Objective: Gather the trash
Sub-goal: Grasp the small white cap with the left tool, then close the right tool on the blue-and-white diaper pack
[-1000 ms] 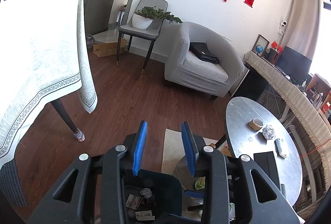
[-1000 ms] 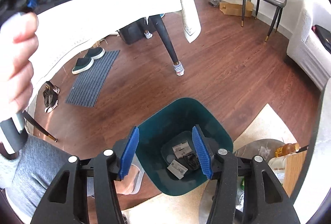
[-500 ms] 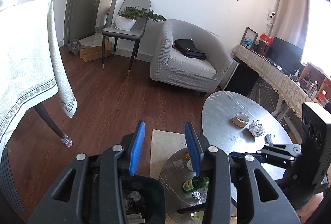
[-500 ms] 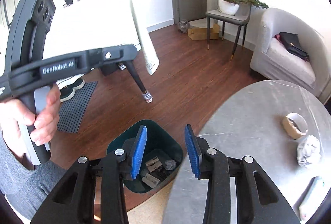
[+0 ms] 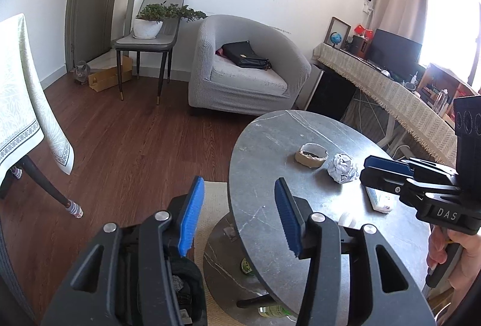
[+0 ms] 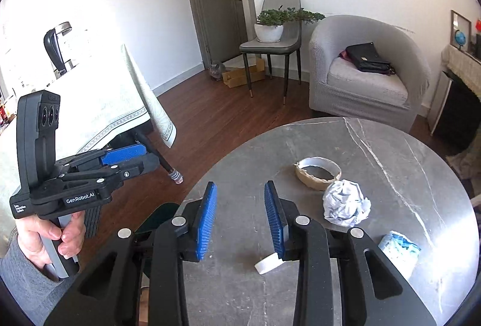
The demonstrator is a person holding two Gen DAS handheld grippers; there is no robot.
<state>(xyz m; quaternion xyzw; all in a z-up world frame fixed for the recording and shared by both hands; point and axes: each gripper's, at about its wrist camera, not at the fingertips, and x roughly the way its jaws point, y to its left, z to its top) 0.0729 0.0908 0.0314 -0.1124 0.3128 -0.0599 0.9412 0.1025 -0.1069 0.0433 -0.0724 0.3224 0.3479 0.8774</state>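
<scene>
The right claw (image 6: 240, 217) hangs over the near part of the grey marble tabletop (image 6: 390, 151), its blue pads spread with nothing between them; its jaws have just been closing. Just beside its right pad lies a small white lid (image 6: 266, 264), partly hidden behind the finger. Further right on the tabletop sits a crumpled white paper ball (image 6: 345, 202), touching or almost touching a cardboard tape ring (image 6: 317, 172) behind it. A blue-and-white packet (image 6: 398, 247) lies near the right rim of the tabletop.

The left claw (image 5: 237, 214) is held over the tabletop's left edge, its pads spread and empty; its jaws have just been opening. Below it, on the floor, stands the dark green bin (image 5: 192, 287), mostly hidden by the claw's body, with a grey wad inside. A green bottle (image 5: 246, 267) shows on the lower shelf under the tabletop. Each claw is gripped by a person's hand (image 6: 51, 238) at its handle.

Beyond the tabletop stand a grey armchair (image 5: 249, 67) with a black bag (image 5: 245, 55) on its seat and a chair carrying a potted plant (image 5: 156, 19). A grey cat (image 5: 81, 72) sits by the door.
</scene>
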